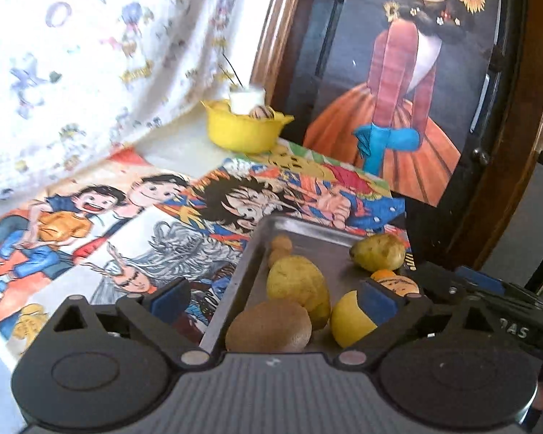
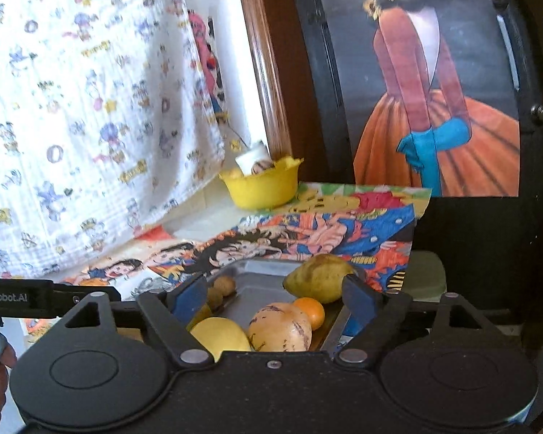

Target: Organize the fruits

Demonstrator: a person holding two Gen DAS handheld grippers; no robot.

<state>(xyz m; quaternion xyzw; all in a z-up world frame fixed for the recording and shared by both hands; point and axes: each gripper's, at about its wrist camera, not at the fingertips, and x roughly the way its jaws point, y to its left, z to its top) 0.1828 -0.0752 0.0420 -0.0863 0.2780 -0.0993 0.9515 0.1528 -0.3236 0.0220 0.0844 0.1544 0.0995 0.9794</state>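
Note:
A metal tray [image 1: 300, 228] holds several fruits: a brown kiwi [image 1: 268, 326], a yellow-green pear [image 1: 297, 282], a lemon [image 1: 351, 320], a second pear [image 1: 377, 252], an orange [image 1: 383, 275] and small brown longans [image 1: 280, 246]. My left gripper [image 1: 275, 296] is open and empty above the tray's near left corner. In the right wrist view the tray [image 2: 257, 271] shows the pear [image 2: 318, 277], a striped beige melon [image 2: 280, 331], the orange [image 2: 310, 311], a yellow fruit [image 2: 221, 336] and longans [image 2: 221, 286]. My right gripper [image 2: 273, 294] is open and empty over them.
A yellow bowl [image 1: 244, 128] with a white cup in it stands at the back, also in the right wrist view [image 2: 262, 184]. Cartoon posters [image 1: 126, 224] cover the table. A printed cloth [image 1: 72, 65] hangs on the left. A dark framed picture [image 1: 398, 83] stands behind on the right.

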